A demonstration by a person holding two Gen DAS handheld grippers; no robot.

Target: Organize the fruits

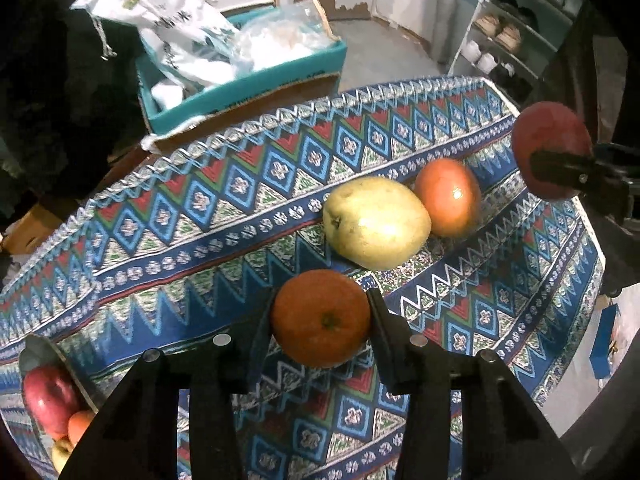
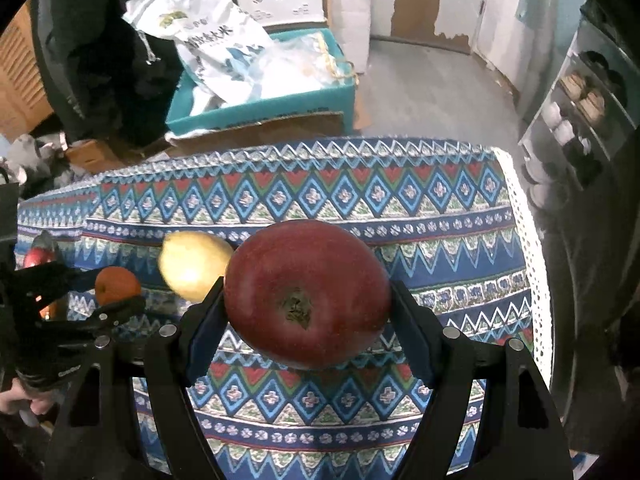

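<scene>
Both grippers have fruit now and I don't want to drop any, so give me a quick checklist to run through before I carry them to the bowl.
1. Left gripper shut on the orange, a finger on each side: ok.
2. Right gripper shut on the red apple: ok.
3. Both fruits lifted off the tablecloth: cannot tell for certain.
4. Pear and tomato lie on the cloth, apart from both grippers: ok.
5. Room in the bowl at the left edge, which already holds fruit: cannot tell, mostly hidden.
</scene>
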